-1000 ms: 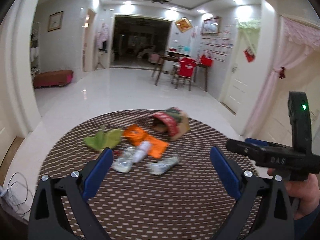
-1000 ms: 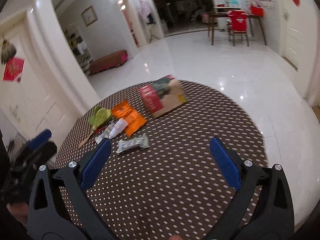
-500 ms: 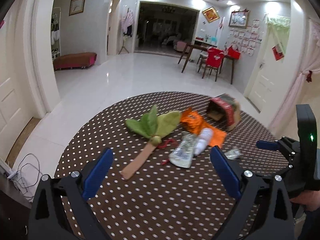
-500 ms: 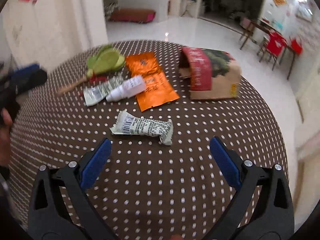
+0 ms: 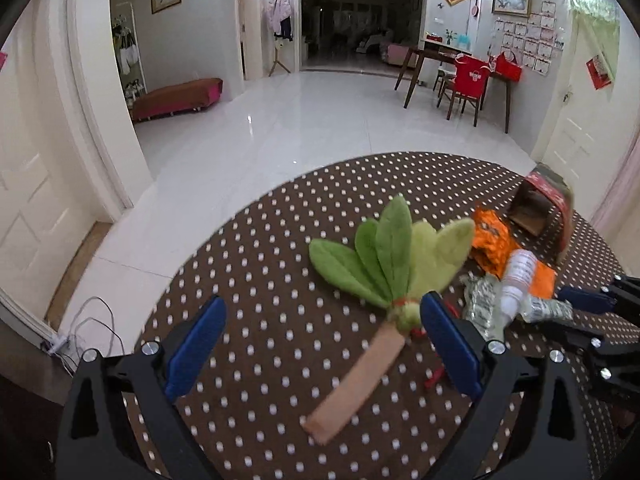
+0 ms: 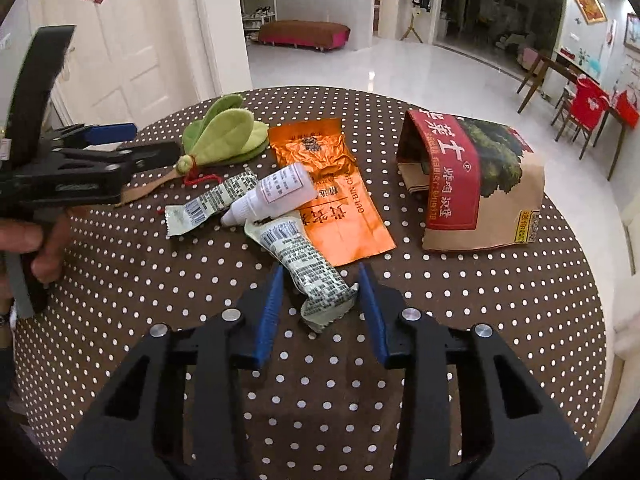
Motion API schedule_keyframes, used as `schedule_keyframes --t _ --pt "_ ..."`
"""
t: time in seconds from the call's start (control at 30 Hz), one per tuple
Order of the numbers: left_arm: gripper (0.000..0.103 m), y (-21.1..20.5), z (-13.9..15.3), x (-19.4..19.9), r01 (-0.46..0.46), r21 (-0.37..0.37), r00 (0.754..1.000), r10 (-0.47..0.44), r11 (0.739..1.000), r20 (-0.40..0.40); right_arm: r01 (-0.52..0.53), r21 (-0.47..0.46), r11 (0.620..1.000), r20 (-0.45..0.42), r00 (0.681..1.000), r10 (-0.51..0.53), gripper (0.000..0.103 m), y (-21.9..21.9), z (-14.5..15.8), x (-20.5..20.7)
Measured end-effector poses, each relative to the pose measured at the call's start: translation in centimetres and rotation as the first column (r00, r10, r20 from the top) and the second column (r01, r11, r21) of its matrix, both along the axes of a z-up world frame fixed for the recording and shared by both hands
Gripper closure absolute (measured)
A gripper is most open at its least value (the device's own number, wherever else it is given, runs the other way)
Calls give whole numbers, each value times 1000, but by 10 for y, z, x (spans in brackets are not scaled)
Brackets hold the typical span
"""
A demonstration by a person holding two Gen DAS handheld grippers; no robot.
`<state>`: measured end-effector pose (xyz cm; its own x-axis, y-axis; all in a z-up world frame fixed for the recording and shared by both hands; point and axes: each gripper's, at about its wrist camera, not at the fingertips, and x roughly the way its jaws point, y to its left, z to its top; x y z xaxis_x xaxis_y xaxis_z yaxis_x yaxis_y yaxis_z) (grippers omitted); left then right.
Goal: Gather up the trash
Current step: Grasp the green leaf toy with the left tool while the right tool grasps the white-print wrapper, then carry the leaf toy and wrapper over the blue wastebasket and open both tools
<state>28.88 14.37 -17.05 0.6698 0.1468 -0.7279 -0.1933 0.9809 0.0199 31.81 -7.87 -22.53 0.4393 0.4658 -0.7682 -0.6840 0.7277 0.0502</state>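
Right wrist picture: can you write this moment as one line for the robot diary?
right tool: closing around crumpled wrapper, grip unclear | left tool: open over leaf fan | paper bag: lying open

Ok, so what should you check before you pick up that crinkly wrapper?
1. Wrapper sits between the pads of the right gripper: ok.
2. Pads pressing it: the jaws have just been closing, but a slim gap seems to remain at one pad: not ok.
3. Orange packet outside the jaws: ok.
4. White bottle free of the wrapper's far end: cannot tell.
5. Left gripper open, holding nothing, over the leaf toy: ok.
6. Paper bag lying with its mouth open: ok.
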Motion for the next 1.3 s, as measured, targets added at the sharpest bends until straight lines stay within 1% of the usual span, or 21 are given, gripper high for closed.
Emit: schedule_keyframes --t 0.03,0.07,0.17,0.23,0.27,0.3,0.33,0.37,0.4,0.47,0.5,0.53,0.6,0.67,0.7,0.77,0.83,0.93,1.0,1.23,1.3 --pt "7 -2 -1 4 15 7 1000 -15 1000 -9 -1 13 1000 -9 1000 2 59 -2 0 3" --pt "7 -3 -2 7 27 8 999 -27 1000 -17 -13 35 999 -26 1000 14 57 -6 1 5" --pt "7 -7 -4 13 65 -3 997 -66 998 -41 -31 72 997 -44 998 34 56 -13 3 15" --pt "8 -7 -5 17 78 -23 996 -79 997 -45 -43 60 997 -40 998 46 56 -11 4 21" --pt "13 -7 -6 19 84 -38 995 -86 996 -49 -54 50 997 -40 998 56 57 -8 3 22" --pt "22 -9 -7 20 91 -50 994 -94 995 -56 -66 42 997 -32 997 68 59 -5 3 21" --pt "38 -9 -10 23 99 -68 992 -104 993 -73 -76 34 996 -26 997 77 67 -1 3 17" --pt "45 -8 -8 22 104 -77 992 -109 992 -63 -92 22 996 -15 996 92 69 2 3 14" --pt "49 -8 -8 22 108 -81 992 -113 991 -60 -99 18 995 -12 995 99 72 4 2 13" --pt "67 -7 -6 21 119 -96 991 -124 988 -50 -95 5 995 0 995 95 77 7 2 10" --pt "70 -8 -6 19 119 -104 991 -124 987 -46 -90 4 996 1 996 90 79 7 2 9" --pt "77 -4 -5 16 117 -131 992 -122 984 -33 -85 8 996 -2 996 85 80 6 2 8" --pt "81 -1 -3 13 104 -153 994 -108 983 -15 -65 24 998 -12 998 65 81 1 1 6" --pt "88 0 1 2 94 -159 996 -94 983 7 -31 43 999 -31 999 33 82 -9 1 1" --pt "88 -1 1 -3 95 -162 996 -94 982 12 -18 51 999 -37 999 20 82 -16 2 -5" --pt "89 -4 4 -20 100 -175 995 -96 979 34 16 96 995 -70 997 -9 82 -32 1 -10" --pt "89 -3 6 -27 101 -174 994 -94 980 49 39 134 990 -92 995 -26 82 -46 0 -17" --pt "89 -10 13 -50 103 -181 993 -90 978 79 76 162 984 -104 993 -60 82 -59 5 -29" --pt "89 -16 18 -63 106 -183 991 -89 977 100 101 199 975 -114 990 -79 82 -73 9 -38" --pt "89 -46 37 -110 152 -184 978 -121 971 167 159 289 944 -96 986 -137 82 -116 31 -70" --pt "89 -57 43 -123 170 -180 973 -136 969 187 170 314 934 -84 985 -151 82 -119 45 -80"
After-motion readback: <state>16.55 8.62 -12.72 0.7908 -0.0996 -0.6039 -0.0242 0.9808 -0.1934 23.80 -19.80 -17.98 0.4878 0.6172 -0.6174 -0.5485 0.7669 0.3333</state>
